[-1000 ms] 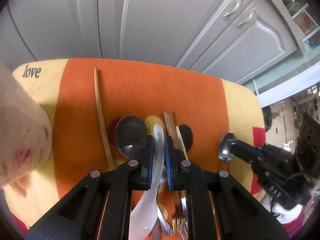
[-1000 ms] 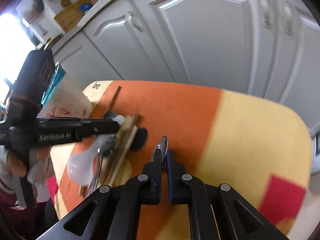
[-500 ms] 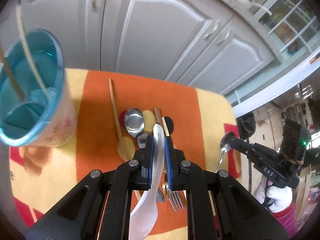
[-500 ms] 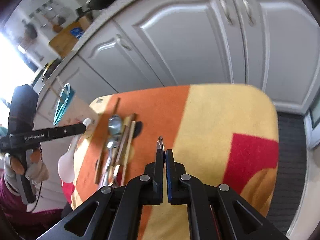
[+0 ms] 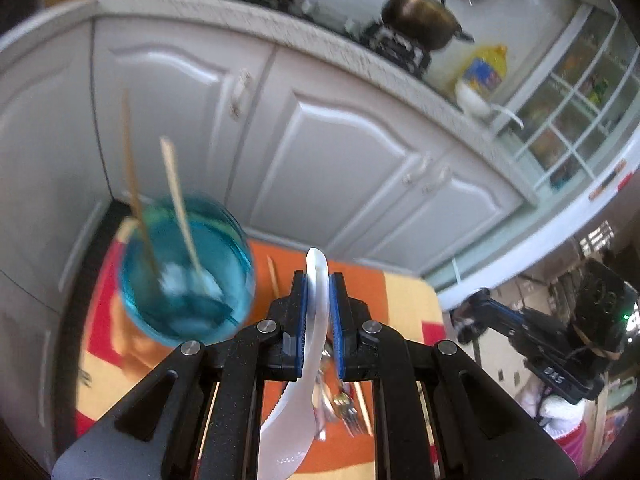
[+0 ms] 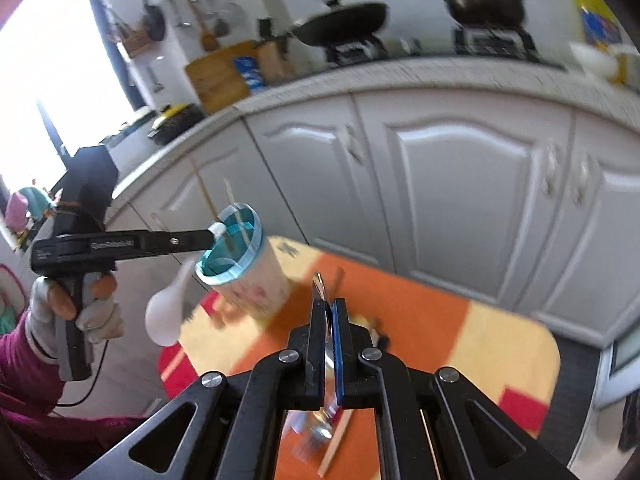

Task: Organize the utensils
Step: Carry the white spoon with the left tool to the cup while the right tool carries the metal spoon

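My left gripper (image 5: 318,280) is shut on a white plastic spoon (image 5: 296,416), handle forward, held high just right of the blue-rimmed cup (image 5: 188,268). The cup holds two wooden chopsticks (image 5: 178,196). My right gripper (image 6: 329,304) is shut on a metal spoon (image 6: 319,286), raised above the cloth. In the right wrist view the left gripper (image 6: 210,236) reaches the cup (image 6: 236,256) rim, the white spoon's bowl (image 6: 164,316) hanging below it. Forks (image 5: 346,404) and chopsticks lie on the cloth below.
An orange, yellow and red cloth (image 6: 432,320) covers the small table. White cabinet doors (image 6: 460,200) stand behind it. A counter above carries a stove, a wok (image 6: 344,20) and a pot (image 5: 420,20). Loose utensils (image 6: 320,428) lie under the right gripper.
Both grippers have risen well above the table with their spoons. The left gripper has moved left, next to the cup. The right gripper has tilted up toward the cup.
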`<state>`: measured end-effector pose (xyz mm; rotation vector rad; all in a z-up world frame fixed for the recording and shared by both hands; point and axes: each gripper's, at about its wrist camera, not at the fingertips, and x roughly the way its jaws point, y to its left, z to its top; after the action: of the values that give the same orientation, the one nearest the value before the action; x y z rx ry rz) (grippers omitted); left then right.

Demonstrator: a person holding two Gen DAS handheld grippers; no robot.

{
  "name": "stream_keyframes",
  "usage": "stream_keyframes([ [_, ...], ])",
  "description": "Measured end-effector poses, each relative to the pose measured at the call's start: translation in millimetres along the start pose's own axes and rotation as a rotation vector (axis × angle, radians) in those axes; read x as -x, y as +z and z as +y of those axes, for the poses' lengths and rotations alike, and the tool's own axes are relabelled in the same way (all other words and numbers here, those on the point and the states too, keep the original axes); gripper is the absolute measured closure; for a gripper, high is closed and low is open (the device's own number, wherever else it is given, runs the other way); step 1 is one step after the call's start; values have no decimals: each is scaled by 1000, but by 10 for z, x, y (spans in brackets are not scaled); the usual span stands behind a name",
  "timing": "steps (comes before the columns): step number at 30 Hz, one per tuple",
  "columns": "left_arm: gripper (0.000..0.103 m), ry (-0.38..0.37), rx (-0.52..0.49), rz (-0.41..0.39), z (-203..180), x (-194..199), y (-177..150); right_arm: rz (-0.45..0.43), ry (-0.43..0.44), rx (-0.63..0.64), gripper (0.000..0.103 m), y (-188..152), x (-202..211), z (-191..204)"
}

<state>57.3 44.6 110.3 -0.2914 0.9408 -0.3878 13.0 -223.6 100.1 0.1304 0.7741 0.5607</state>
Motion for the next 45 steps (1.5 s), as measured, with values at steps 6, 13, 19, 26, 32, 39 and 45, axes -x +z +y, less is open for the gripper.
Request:
stream_keyframes([
  [6,94,78,39,-94,388,202,331,-78,39,58,100,517,-149,413],
  [13,94,88,101,-195,680,225,542,-106,38,97,100,947,-576,746],
  [19,94,40,113,-207,811,-7,609,-133,-7,141,101,1200,-848,866],
  [26,94,-48,133,-234,989,-261,638,-135,-65,198,100,1315,-1232,939],
  [32,94,-52,125,-258,1131,-411,624,-121,-96,245,101,1299,-1475,971],
  [39,94,-59,67,-344,1133,-396,483,-102,-94,271,101,1184,-1645,990],
  [45,94,-58,31,-411,1098,-324,360,-84,-104,328,100,1035,-1706,1080],
])
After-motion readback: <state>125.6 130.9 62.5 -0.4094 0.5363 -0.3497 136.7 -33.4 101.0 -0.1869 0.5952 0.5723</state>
